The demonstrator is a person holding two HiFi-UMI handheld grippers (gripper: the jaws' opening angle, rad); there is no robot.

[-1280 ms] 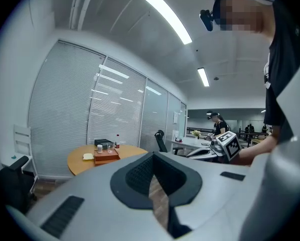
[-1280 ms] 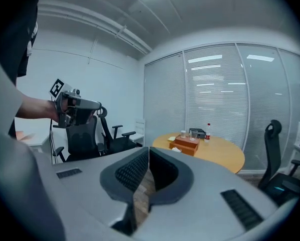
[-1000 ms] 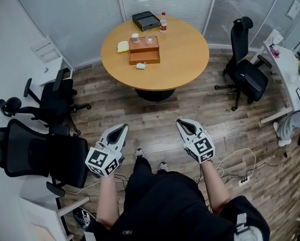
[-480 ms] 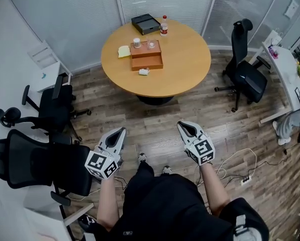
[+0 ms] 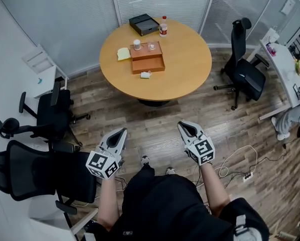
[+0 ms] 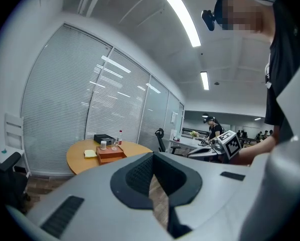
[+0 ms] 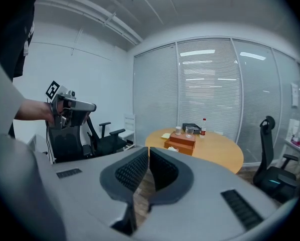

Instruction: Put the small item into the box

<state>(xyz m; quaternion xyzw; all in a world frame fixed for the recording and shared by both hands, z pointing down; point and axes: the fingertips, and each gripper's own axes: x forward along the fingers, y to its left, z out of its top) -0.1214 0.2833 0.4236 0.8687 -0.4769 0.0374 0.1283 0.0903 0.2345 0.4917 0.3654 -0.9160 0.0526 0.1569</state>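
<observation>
Well, left gripper (image 5: 121, 133) and right gripper (image 5: 182, 125) are hanging empty, jaws pressed together; the item (image 5: 145, 75) is lying by the box (image 5: 148, 64) toward the worktop's (image 5: 185, 69) near edge, where unopened jaws could shove it.

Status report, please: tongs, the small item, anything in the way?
Left tongs and right tongs shut, empty. Small white item on round table, outside orange box. Office chairs at sides, none in path.
</observation>
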